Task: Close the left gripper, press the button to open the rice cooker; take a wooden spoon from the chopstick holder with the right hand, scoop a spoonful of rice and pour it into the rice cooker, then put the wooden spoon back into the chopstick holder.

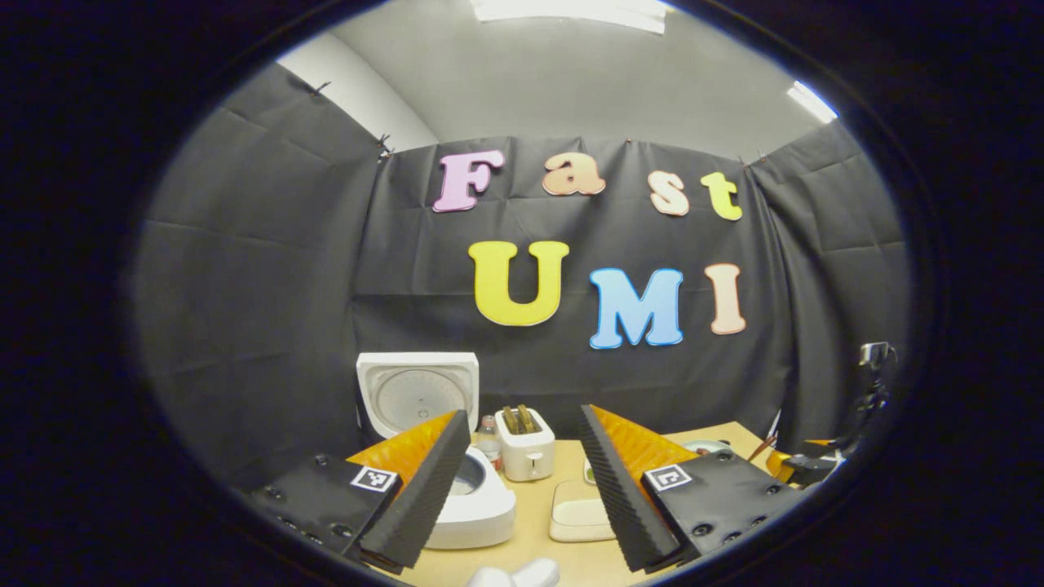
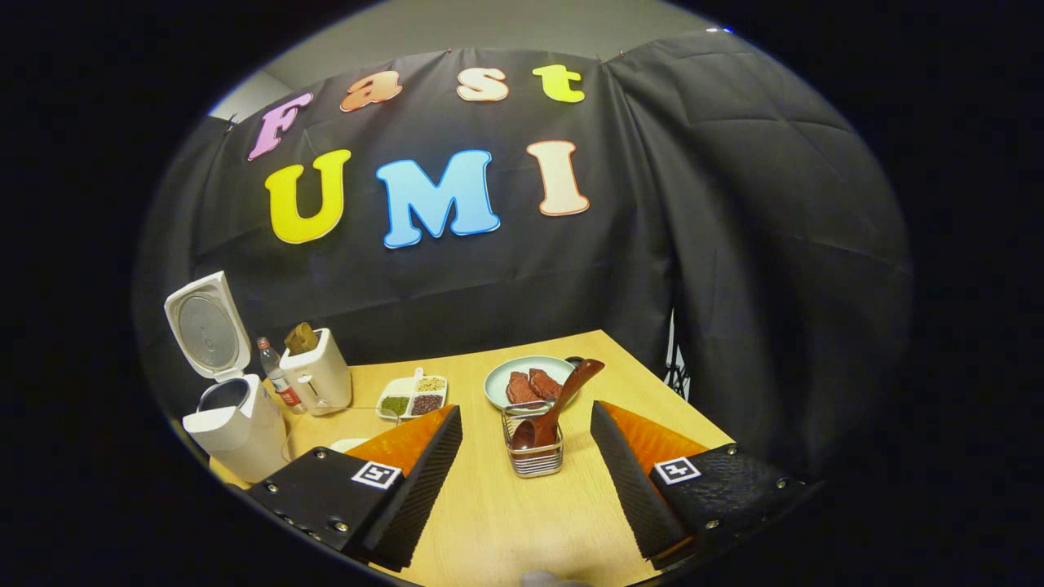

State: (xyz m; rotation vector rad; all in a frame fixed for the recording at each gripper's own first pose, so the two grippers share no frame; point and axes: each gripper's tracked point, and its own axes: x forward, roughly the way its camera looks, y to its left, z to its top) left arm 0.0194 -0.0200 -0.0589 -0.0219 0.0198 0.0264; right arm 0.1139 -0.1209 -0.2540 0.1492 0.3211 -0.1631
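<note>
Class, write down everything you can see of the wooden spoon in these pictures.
The wooden spoon is dark reddish-brown, glossy wood. It stands tilted in the chopstick holder, a small wire rack on the table, bowl end down inside the rack and the broad handle end leaning up to the right, in front of the plate. The rack alone touches it; the open right tool sits short of it.

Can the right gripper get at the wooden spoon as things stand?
Probably yes: the right gripper is open, and the wooden spoon leans in the chopstick holder straight ahead, with bare table between.
</note>
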